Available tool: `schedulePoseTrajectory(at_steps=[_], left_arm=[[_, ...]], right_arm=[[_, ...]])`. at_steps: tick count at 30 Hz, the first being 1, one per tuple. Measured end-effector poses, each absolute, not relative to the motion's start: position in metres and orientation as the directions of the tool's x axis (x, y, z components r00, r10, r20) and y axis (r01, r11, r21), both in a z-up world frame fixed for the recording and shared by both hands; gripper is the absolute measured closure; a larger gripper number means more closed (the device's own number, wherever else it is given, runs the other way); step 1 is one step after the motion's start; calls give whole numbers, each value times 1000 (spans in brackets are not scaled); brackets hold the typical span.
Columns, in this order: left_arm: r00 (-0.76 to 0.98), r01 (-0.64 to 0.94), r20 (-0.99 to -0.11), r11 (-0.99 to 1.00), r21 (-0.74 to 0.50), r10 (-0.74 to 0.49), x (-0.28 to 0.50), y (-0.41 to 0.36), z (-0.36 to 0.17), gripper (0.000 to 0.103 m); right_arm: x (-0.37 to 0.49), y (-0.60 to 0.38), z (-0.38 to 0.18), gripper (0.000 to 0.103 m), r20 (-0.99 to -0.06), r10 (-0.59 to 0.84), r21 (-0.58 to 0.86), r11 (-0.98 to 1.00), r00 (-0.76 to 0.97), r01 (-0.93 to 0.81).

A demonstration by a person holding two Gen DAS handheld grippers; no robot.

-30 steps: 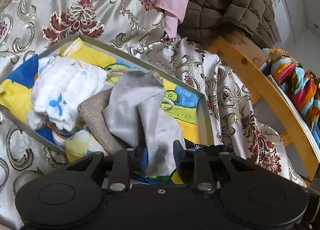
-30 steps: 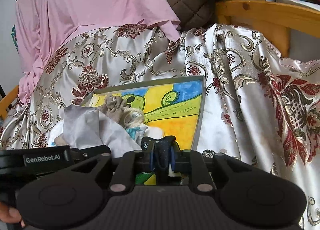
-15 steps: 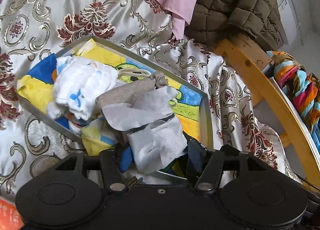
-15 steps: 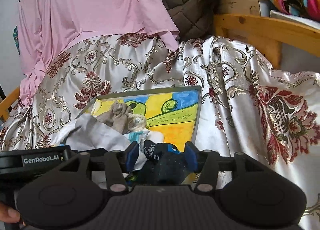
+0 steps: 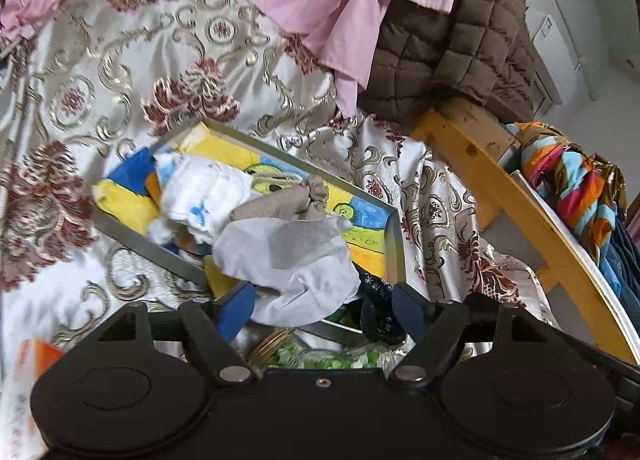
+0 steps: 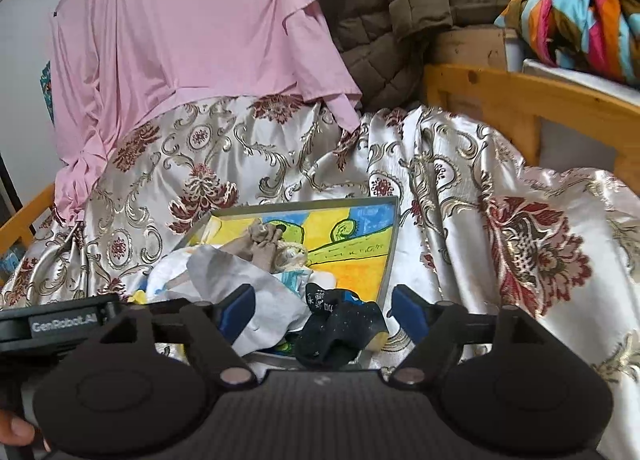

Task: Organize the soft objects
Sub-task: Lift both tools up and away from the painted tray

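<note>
A grey-rimmed tray [image 5: 394, 248] with a yellow, blue and green painted bottom lies on the floral bedspread. On it are a white cloth with blue print [image 5: 200, 191], a beige cloth [image 5: 280, 205], a grey cloth [image 5: 288, 260] and a dark sock [image 5: 376, 312]. My left gripper [image 5: 322, 308] is opening. The grey cloth lies loose in front of its blue pads, which do not press it. My right gripper [image 6: 323, 312] is also opening. The dark sock [image 6: 340, 328] rests between its pads on the tray's near edge [image 6: 392, 244], untouched.
A pink cloth [image 6: 192, 19] and a brown quilted jacket [image 5: 452, 59] hang behind the satin bedspread [image 5: 120, 79]. A wooden frame [image 5: 500, 195] and a striped scarf [image 5: 572, 179] stand to the right. A clear jar with green bits [image 5: 320, 356] sits under my left gripper. A hand [image 6: 16, 428] shows at lower left.
Both grippers opened, letting go of the grey cloth and the dark sock, which now lie on the tray. Both drew back and up from it.
</note>
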State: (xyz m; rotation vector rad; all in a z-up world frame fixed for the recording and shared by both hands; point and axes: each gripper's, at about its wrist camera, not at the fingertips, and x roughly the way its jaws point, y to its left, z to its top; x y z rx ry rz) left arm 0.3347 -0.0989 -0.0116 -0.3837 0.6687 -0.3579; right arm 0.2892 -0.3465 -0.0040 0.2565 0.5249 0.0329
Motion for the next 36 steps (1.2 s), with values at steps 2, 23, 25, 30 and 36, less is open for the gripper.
schedulePoseTrajectory(at_steps=[2, 23, 25, 30, 36], left_arm=[[743, 197, -518, 878, -437, -425, 322, -93, -6, 22], [838, 227, -429, 930, -288, -338, 207, -42, 28, 6], [846, 217, -424, 934, -282, -325, 198, -37, 28, 5], [863, 209, -409, 947, -245, -297, 178, -28, 30, 3], [890, 205, -371, 959, -198, -267, 151, -21, 32, 1]], right_arm=[[279, -345, 0, 18, -487, 96, 250, 968, 868, 33], [173, -307, 25, 4, -433, 82, 206, 979, 898, 10], [166, -304, 25, 4, -434, 82, 202, 979, 897, 8], [149, -293, 28, 3, -423, 66, 176, 984, 904, 11], [127, -282, 28, 3, -399, 53, 163, 987, 916, 13]])
